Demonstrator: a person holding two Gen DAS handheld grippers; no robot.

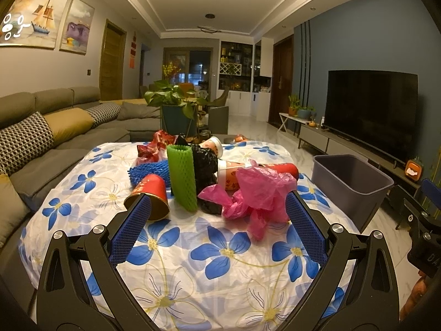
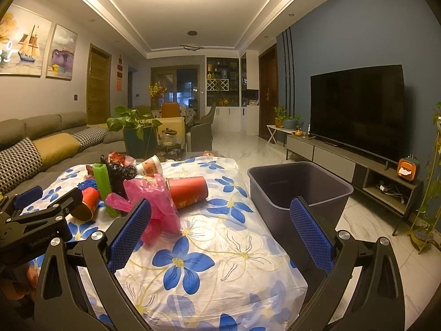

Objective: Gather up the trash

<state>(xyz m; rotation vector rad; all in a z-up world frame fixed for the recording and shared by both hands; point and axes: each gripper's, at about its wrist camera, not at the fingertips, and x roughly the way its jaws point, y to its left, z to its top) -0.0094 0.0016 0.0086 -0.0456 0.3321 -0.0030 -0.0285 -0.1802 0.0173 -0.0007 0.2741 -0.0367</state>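
Hand-held gripper, L (image 1: 217, 207) & R (image 2: 220, 215), agape; bin (image 2: 300, 190) empty.

Left gripper (image 1: 217, 207): held level, jaws spread wide, nothing gripped.
Right gripper (image 2: 220, 212): held alongside, jaws spread wide, nothing gripped.

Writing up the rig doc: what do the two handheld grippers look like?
Both match: the left gripper and right gripper have black skeletal linkage arms with cut-outs, silver round pivot bolts, and flat fingers faced with blue dimpled pads. The right view shows white lettering on the left gripper's black body, too small to read. No cables or sleeves show.
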